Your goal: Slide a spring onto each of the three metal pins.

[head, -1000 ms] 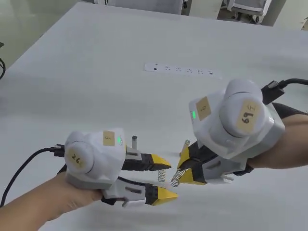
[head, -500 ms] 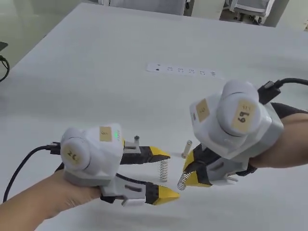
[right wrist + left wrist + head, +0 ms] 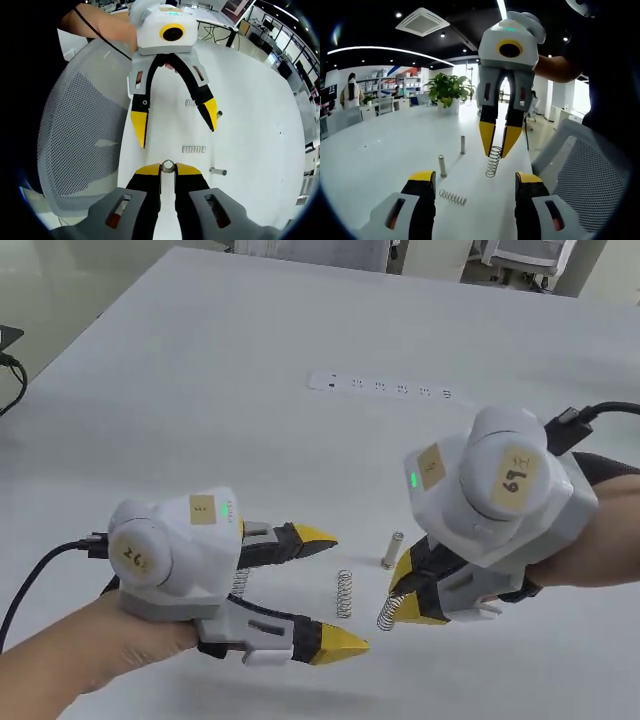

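Meanwhile, the right gripper [image 3: 398,602] was clenched on one end of a spring [image 3: 386,617], which hung tilted just over the white table [image 3: 200,390], near an upright bare pin [image 3: 392,550]. The left gripper [image 3: 335,590] faced it, jaws spread wide (nothing between them). A second spring [image 3: 344,593] lay loose on the table between the two grippers.
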Tool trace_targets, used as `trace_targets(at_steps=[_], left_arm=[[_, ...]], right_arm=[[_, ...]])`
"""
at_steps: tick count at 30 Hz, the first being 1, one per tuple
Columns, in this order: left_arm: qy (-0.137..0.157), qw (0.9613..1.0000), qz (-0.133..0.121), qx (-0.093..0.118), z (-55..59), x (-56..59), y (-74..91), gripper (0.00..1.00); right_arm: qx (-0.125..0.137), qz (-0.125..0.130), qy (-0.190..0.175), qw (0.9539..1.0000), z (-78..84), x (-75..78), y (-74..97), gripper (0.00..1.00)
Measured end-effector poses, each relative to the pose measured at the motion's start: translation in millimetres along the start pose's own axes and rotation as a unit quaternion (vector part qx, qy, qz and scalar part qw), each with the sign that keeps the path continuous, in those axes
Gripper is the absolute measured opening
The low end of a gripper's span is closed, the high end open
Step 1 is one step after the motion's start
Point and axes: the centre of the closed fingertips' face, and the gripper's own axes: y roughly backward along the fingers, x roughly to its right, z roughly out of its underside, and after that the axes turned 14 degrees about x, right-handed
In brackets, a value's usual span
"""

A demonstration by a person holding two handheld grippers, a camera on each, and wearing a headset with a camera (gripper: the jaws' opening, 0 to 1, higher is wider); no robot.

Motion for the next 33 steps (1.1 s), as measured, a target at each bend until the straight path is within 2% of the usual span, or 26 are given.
trace_targets(at_steps=[5, 8, 15, 22, 29, 33], left_arm=[[-0.001, 0.9996, -0.025, 0.011, -6.9, -12.2, 10.7, 0.68], [-0.004, 0.9992, -0.039, 0.008, -6.7, -20.3, 17.7, 0.73], [-0.009, 0.9978, -0.066, 0.005, -4.9, -29.6, 29.3, 0.85], [-0.003, 0.9977, -0.068, 0.003, -4.5, -24.6, 27.5, 0.89], [0.004, 0.9969, -0.078, -0.005, -0.6, -28.1, 33.5, 0.97], [0.009, 0.9964, -0.083, -0.010, 1.0, -30.5, 36.7, 0.98]], right_arm=[[0.000, 0.006, -0.003, 1.0000, 3.9, 3.7, 2.3, 0.06], [-0.001, 0.008, -0.006, 0.9999, 5.7, 4.5, 2.8, 0.07], [-0.001, 0.010, -0.011, 0.9999, 9.3, 4.3, 4.5, 0.07], [-0.008, 0.014, -0.010, 0.9998, 16.6, 4.6, 6.1, 0.07], [-0.008, 0.018, -0.020, 0.9996, 23.7, 6.0, 14.7, 0.07], [-0.007, 0.027, -0.022, 0.9994, 27.6, 9.9, 20.3, 0.07]])
